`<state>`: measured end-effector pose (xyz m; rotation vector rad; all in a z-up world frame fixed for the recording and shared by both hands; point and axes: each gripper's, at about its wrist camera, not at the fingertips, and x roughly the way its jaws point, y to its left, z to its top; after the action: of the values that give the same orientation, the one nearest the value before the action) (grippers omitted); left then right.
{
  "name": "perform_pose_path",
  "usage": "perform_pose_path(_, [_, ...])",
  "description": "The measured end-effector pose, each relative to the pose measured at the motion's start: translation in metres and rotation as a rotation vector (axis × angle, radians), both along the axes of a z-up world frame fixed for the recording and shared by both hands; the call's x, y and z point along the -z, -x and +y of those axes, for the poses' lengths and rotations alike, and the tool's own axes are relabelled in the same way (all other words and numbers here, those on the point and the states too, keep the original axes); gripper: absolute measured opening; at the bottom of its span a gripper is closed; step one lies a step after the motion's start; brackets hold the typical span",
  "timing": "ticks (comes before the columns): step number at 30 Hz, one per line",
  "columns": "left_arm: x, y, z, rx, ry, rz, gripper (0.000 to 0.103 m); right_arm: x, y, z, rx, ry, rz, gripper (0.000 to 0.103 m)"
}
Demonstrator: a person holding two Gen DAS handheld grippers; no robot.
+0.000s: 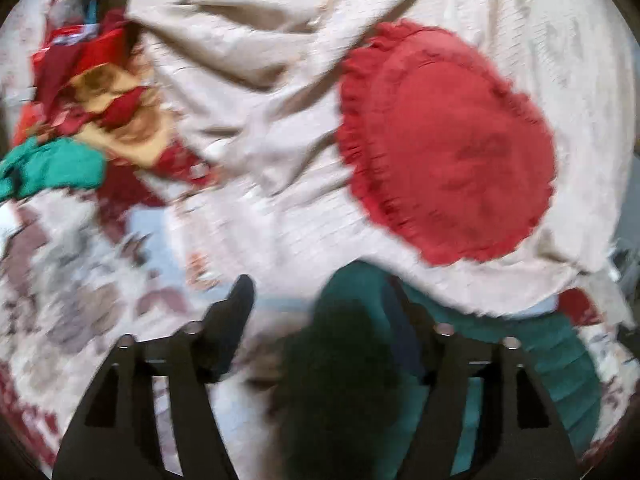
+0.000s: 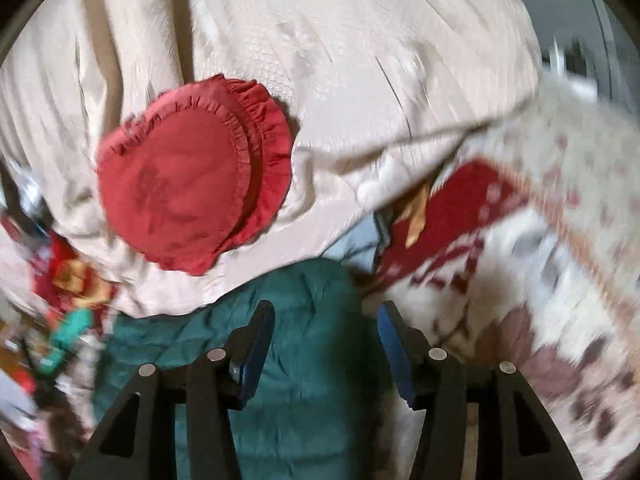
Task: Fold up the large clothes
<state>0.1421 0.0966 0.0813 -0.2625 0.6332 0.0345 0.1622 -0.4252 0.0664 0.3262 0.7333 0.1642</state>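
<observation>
A dark teal garment (image 1: 560,356) lies bunched on the bed just in front of both grippers. In the left wrist view my left gripper (image 1: 320,300) stands open; a fold of the teal cloth rises between the jaws close to the right finger (image 1: 404,304), and the left finger (image 1: 240,300) is clear of it. In the right wrist view the teal garment (image 2: 180,344) spreads under and between the jaws of my right gripper (image 2: 324,320), which is open, and its blue pads (image 2: 394,344) do not press on the cloth. Both views are blurred.
A red frilled heart-shaped cushion (image 1: 448,144) (image 2: 180,184) rests on a crumpled beige bedspread (image 1: 260,100) (image 2: 340,60). A white, maroon and grey patterned blanket (image 1: 80,260) (image 2: 560,280) covers the near bed. Red, yellow and green clothes (image 1: 100,100) (image 2: 68,280) are heaped at the left.
</observation>
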Motion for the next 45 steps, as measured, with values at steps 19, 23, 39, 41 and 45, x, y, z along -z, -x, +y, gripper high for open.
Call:
perform_pose_path(19, [0.023, -0.061, -0.052, 0.027, -0.138, 0.232, 0.070, 0.049, -0.048, 0.088, -0.099, 0.183, 0.143, 0.062])
perform_pose_path(23, [-0.004, -0.010, -0.080, 0.160, -0.040, 0.146, 0.070, 0.019, 0.013, 0.107, -0.168, 0.192, 0.020, 0.063])
perform_pose_path(39, [0.064, 0.044, -0.150, 0.197, -0.152, 0.248, 0.103, 0.078, 0.083, 0.150, -0.207, 0.249, -0.013, 0.103])
perform_pose_path(41, [0.063, 0.045, -0.150, 0.195, -0.159, 0.252, 0.103, 0.079, 0.083, 0.150, -0.205, 0.248, -0.022, 0.103])
perform_pose_path(45, [0.063, 0.045, -0.150, 0.198, -0.158, 0.254, 0.103, 0.081, 0.087, 0.150, -0.190, 0.247, -0.048, 0.103])
